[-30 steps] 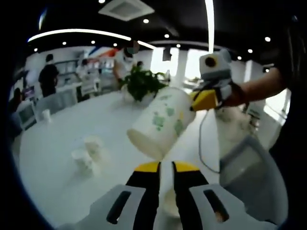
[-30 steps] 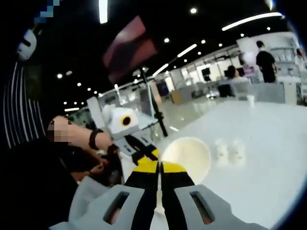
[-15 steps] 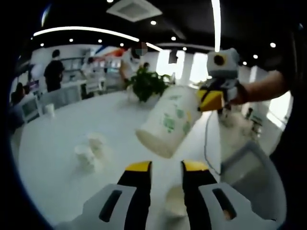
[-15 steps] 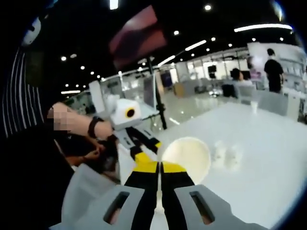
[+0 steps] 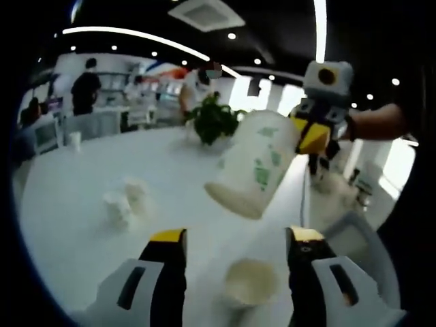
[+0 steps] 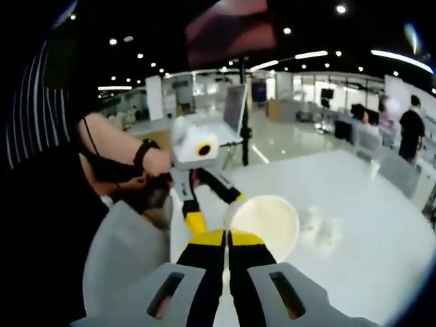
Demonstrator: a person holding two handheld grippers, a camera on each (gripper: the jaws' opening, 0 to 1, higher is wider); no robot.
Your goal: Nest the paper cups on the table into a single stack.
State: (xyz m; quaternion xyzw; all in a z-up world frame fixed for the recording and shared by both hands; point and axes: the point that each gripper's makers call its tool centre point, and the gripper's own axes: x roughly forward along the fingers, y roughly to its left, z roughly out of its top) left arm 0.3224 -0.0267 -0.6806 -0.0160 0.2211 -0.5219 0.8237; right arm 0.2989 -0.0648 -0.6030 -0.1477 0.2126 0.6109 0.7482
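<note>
My left gripper (image 5: pixel 237 238) is open wide above the white table (image 5: pixel 75 259). A plain paper cup (image 5: pixel 251 282) stands upright between its jaws, mouth up. My right gripper (image 5: pixel 315 133) comes in from the upper right, shut on the rim of a green-patterned paper cup (image 5: pixel 251 174) that hangs tilted in the air above the standing cup. In the right gripper view my right gripper (image 6: pixel 227 237) pinches that cup's rim, and the cup's open mouth (image 6: pixel 264 218) faces me. The left gripper (image 6: pixel 214 208) stands open beyond it. Two more cups (image 5: pixel 124 200) lie further out on the table.
A potted plant (image 5: pixel 212 118) sits at the table's far side, with a small cup (image 5: pixel 75 140) near the far left edge. A grey chair (image 6: pixel 126 253) stands close to the table's near edge. The two loose cups (image 6: pixel 323 226) lie right of the held cup. People stand in the background.
My left gripper has opened wide and let go of the plain cup, which now stands free between its jaws. My right gripper still holds the patterned cup above it.
</note>
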